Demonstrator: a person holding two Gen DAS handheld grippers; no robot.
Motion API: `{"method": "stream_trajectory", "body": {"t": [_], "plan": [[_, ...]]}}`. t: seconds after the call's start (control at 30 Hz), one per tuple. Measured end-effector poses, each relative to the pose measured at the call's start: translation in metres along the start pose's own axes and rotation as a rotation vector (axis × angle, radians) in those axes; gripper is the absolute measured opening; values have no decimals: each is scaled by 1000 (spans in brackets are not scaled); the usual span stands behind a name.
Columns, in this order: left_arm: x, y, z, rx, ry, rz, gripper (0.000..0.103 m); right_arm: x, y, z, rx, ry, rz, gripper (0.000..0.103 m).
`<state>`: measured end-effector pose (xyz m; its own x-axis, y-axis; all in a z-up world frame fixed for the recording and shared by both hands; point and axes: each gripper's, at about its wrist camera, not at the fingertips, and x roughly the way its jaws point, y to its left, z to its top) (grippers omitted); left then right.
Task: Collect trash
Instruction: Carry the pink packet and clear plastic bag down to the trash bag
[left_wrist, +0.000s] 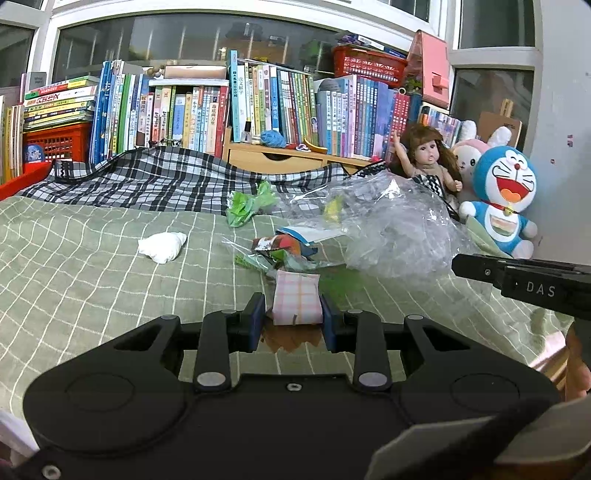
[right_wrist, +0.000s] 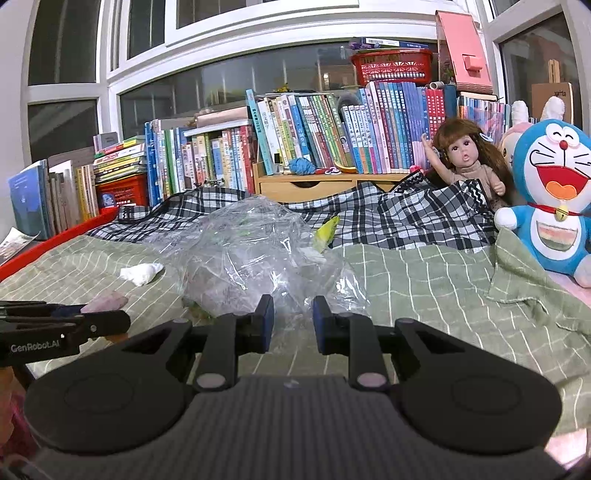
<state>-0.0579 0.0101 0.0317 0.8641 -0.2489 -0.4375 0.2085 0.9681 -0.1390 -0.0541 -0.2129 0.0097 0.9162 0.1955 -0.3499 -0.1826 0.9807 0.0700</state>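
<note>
My left gripper (left_wrist: 293, 317) is shut on a pink plaid packet (left_wrist: 297, 301), held just above the green checked bedsheet (left_wrist: 92, 266). Ahead of it lie colourful wrappers (left_wrist: 284, 247), a green wrapper (left_wrist: 245, 206) and a white crumpled tissue (left_wrist: 162, 245). A crumpled clear plastic bag (left_wrist: 391, 229) stands to the right, with the right gripper (left_wrist: 458, 264) at its edge. In the right wrist view, my right gripper (right_wrist: 291, 321) is narrowly parted, with the bag's (right_wrist: 251, 251) near edge bunched between its pads. The left gripper (right_wrist: 125, 321) and packet (right_wrist: 107, 301) show at the left.
A black-and-white plaid blanket (left_wrist: 155, 177) lies across the back of the bed. A doll (right_wrist: 465, 158), a blue cat plush (right_wrist: 554, 192) and a rabbit plush (left_wrist: 469, 155) sit at the right. Rows of books (left_wrist: 258, 103) line the windowsill behind. A red bed edge (right_wrist: 55, 243) runs along the left.
</note>
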Motion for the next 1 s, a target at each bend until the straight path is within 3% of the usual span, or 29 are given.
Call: {"method": "stream_trajectory", "body": {"t": [0.6,1.0], "plan": [[-49,0,-22,29,-19,16,30,-60,20,-27,-63,-18,29,27],[-82,4,-51,7,30,-2,30,-103,45,-56,-111,24,78,27]]}}
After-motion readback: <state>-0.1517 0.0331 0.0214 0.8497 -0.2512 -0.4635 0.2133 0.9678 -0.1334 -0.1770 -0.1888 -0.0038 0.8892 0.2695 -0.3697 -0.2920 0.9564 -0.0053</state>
